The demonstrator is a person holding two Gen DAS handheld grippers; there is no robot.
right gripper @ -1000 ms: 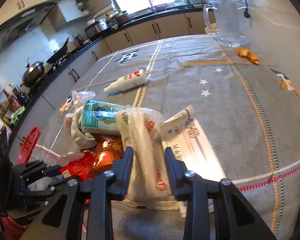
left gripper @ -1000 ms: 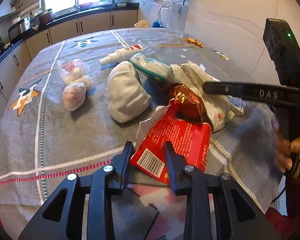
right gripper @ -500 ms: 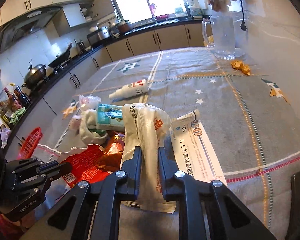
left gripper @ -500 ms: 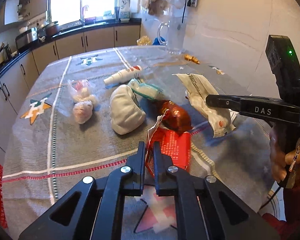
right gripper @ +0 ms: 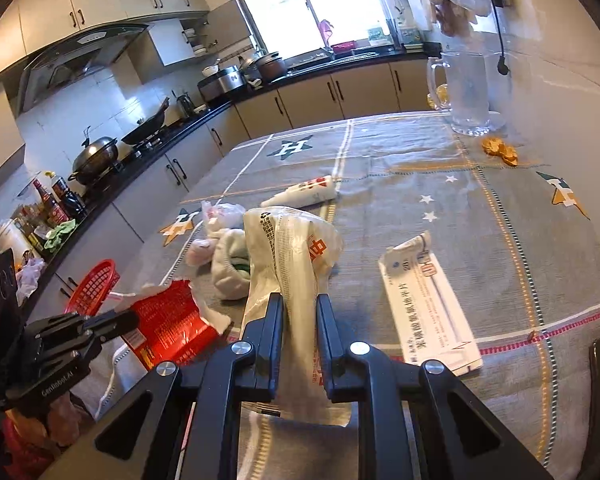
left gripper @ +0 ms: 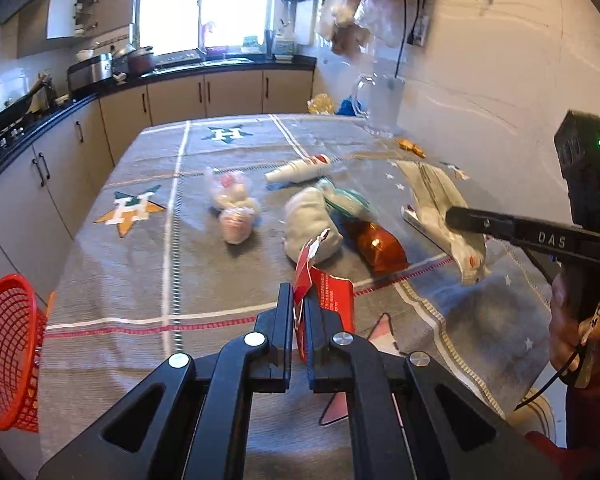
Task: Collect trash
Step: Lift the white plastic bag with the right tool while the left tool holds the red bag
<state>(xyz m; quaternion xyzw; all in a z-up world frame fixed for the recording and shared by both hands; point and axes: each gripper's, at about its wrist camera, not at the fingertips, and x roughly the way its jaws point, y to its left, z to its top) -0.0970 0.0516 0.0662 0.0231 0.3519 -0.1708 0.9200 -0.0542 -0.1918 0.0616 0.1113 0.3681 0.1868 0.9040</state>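
My left gripper (left gripper: pixel 299 300) is shut on a torn red snack wrapper (left gripper: pixel 326 296) and holds it above the table's near edge; it also shows in the right wrist view (right gripper: pixel 172 320). My right gripper (right gripper: pixel 299 308) is shut on a white plastic wrapper (right gripper: pixel 292 248), lifted off the cloth; it shows in the left wrist view (left gripper: pixel 440 208). A red mesh basket (left gripper: pixel 4 360) hangs off the table's left side, and also shows in the right wrist view (right gripper: pixel 94 286).
On the grey tablecloth (left gripper: pixel 140 272) lie a white cloth bundle (left gripper: pixel 310 224), an orange foil wrapper (left gripper: pixel 380 244), a knotted plastic bag (left gripper: pixel 234 208), a white tube (left gripper: pixel 300 170) and a white medicine box (right gripper: pixel 428 304). A glass jug (right gripper: pixel 468 92) stands at the far right.
Both grippers closed on their wrappers and lifted them, pulling back from the pile. The red basket came into the left wrist view.
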